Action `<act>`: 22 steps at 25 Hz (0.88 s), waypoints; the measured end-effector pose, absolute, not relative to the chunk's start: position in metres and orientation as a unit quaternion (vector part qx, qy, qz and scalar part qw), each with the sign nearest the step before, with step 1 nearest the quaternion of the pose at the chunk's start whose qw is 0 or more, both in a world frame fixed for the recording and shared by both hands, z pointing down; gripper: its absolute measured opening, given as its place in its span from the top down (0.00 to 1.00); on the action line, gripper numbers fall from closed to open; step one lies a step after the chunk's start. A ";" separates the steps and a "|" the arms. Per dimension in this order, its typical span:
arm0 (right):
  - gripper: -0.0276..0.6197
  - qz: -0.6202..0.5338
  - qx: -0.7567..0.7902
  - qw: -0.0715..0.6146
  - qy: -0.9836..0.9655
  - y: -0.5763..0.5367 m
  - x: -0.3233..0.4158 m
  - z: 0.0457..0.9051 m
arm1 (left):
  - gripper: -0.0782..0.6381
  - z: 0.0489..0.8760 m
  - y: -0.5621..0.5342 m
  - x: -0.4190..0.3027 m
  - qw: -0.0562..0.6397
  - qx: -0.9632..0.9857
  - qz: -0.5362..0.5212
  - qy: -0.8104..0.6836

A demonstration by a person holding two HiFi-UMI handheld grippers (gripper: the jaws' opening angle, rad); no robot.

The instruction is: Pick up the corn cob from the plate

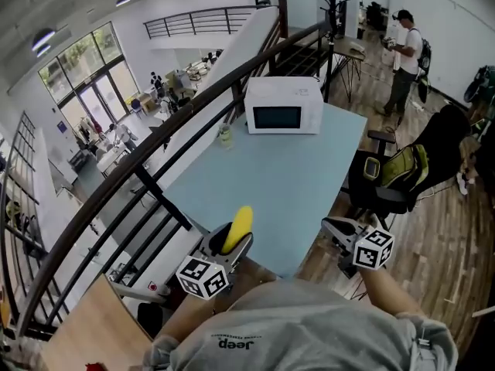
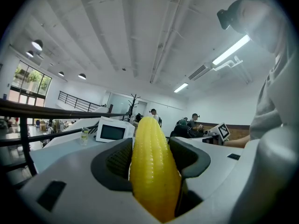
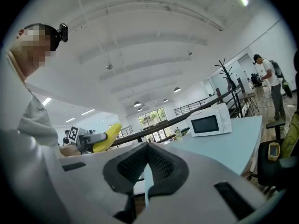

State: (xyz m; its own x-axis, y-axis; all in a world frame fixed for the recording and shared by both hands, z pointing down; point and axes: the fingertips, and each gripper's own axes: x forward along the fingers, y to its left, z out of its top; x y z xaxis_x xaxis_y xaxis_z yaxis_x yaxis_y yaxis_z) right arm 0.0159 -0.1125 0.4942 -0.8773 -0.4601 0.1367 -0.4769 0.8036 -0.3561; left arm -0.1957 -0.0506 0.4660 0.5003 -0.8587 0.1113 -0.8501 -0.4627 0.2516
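A yellow corn cob (image 2: pixel 154 171) stands clamped between the dark pads of my left gripper (image 2: pixel 152 148), its tip sticking out past the fingers. In the head view the corn cob (image 1: pixel 238 227) and left gripper (image 1: pixel 232 242) hang over the near edge of the light blue table (image 1: pixel 286 184). My right gripper (image 1: pixel 331 226) hovers near the table's front right corner, with its pads (image 3: pixel 161 164) together and nothing held. From the right gripper view the corn cob (image 3: pixel 106 138) shows at the left. No plate is in view.
A white microwave (image 1: pixel 283 105) sits at the table's far end, with a small bottle (image 1: pixel 225 135) on the left edge. A dark railing (image 1: pixel 155 184) runs along the left. A black office chair carrying a green bag (image 1: pixel 402 172) stands to the right. A person (image 1: pixel 404 56) stands far back.
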 end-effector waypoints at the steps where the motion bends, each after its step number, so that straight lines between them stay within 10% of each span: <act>1: 0.93 0.193 0.245 0.024 -0.950 -0.113 0.015 0.494 | 0.52 0.466 -0.051 -0.196 0.138 0.855 -0.017 -0.500; 22: 0.93 0.190 0.236 0.026 -0.953 -0.124 0.025 0.490 | 0.52 0.458 -0.048 -0.190 0.127 0.848 -0.019 -0.514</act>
State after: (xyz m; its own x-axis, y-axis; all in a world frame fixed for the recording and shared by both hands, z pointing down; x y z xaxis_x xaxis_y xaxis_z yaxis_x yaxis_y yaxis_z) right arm 0.0254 -0.1240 0.4904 -0.8871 -0.4399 0.1394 -0.4598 0.8165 -0.3493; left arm -0.1902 -0.0476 0.4581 0.4701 -0.8772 0.0981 -0.8675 -0.4387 0.2345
